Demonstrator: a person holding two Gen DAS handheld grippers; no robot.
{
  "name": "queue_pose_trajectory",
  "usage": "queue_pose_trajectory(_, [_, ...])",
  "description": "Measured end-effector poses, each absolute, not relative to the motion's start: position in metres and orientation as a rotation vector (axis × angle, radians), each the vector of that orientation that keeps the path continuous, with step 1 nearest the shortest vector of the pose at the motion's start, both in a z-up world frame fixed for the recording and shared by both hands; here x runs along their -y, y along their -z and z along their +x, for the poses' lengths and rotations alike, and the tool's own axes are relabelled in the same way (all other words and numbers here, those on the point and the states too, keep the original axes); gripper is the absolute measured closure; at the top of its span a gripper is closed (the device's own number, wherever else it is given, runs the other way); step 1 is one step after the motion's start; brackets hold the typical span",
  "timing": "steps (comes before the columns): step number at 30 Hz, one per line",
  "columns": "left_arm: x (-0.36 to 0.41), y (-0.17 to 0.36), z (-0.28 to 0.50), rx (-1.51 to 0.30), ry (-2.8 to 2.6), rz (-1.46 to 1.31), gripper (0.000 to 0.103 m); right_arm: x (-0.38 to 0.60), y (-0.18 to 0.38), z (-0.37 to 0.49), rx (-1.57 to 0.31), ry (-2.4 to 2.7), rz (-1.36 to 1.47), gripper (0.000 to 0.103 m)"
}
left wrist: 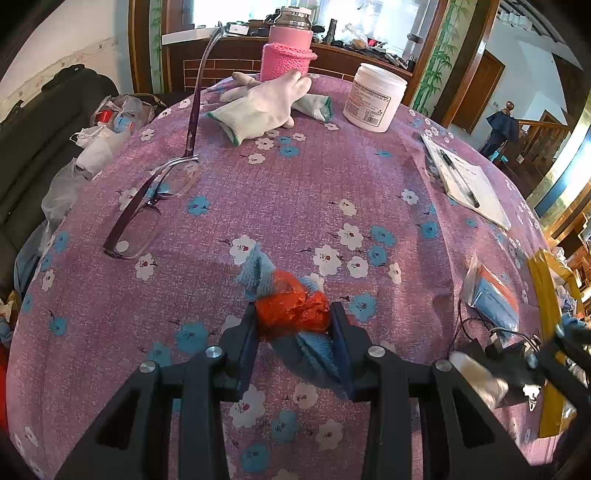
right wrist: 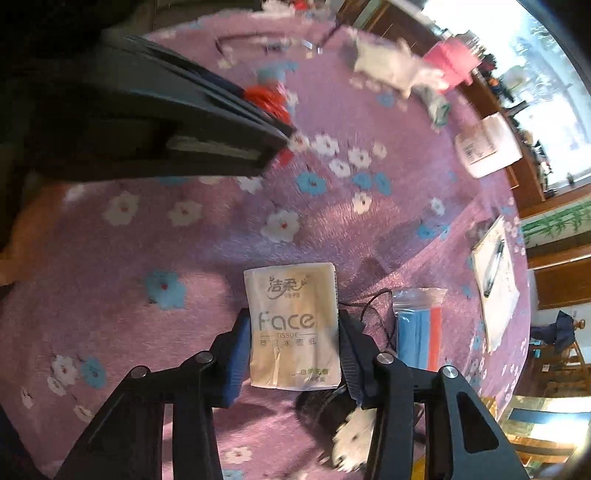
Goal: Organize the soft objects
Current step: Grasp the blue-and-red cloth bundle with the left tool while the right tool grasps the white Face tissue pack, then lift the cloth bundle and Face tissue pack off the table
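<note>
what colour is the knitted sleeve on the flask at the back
Pink, a bit brighter than the flask itself. The knitted sleeve shows best in the left wrist view.

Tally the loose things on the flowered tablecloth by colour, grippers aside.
White: 4 (two gloves, jar, notepad)
Pink: 1 (bottle)
Purple: 1 (eyeglasses)
Blue: 2 (cloth, bagged masks)
Orange-red: 1 (crumpled bag)
Beige: 1 (tissue pack)
Total: 10
</note>
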State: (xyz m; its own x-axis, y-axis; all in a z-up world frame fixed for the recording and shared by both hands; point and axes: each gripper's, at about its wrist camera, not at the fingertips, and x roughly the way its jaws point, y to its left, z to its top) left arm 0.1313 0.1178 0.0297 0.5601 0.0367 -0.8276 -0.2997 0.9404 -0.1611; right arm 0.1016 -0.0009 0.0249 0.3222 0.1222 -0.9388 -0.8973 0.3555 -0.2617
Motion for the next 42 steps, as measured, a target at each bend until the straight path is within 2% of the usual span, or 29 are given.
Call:
queue_pose_trajectory(8, [-0.117,-0.033,0.128,-0.937,-0.182,-0.307,0.067,0.074,-0.067,0.052,-0.975,-0.818,-0.493,0.055])
queue_pose_trajectory(16, [-0.099,-0.047,0.117,-0.892,-0.110,-0.294,0.067,0.190,-0.040,0.044,-1.046,-0.552,-0.069,0.055])
queue_pose_trajectory(25, [-0.041,-0.069,0.058,-0.904,0.046,-0.189,0.067,0.186,-0.021,0.034,-1.045,-0.552,-0.111,0.053])
queue_pose_trajectory(30, [-0.004,-0.051,0.031,-0.953,0.117,-0.164,0.067,0.186,-0.008,0.029,-1.041,-0.545,-0.144,0.053])
queue_pose_trajectory(37, [0.030,-0.021,0.031,-0.988,0.112,-0.082,0.067,0.192,-0.004,0.025,-0.999,-0.568,-0.135,0.048])
queue_pose_trajectory(39, [0.034,-0.014,0.030,-0.970,0.085,-0.060,0.066,0.196,-0.004,0.026,-0.998,-0.580,-0.103,0.054])
queue_pose_trajectory(42, [0.045,-0.013,0.025,-0.936,0.047,0.017,0.065,0.204,-0.004,0.030,-1.006,-0.611,-0.041,0.055])
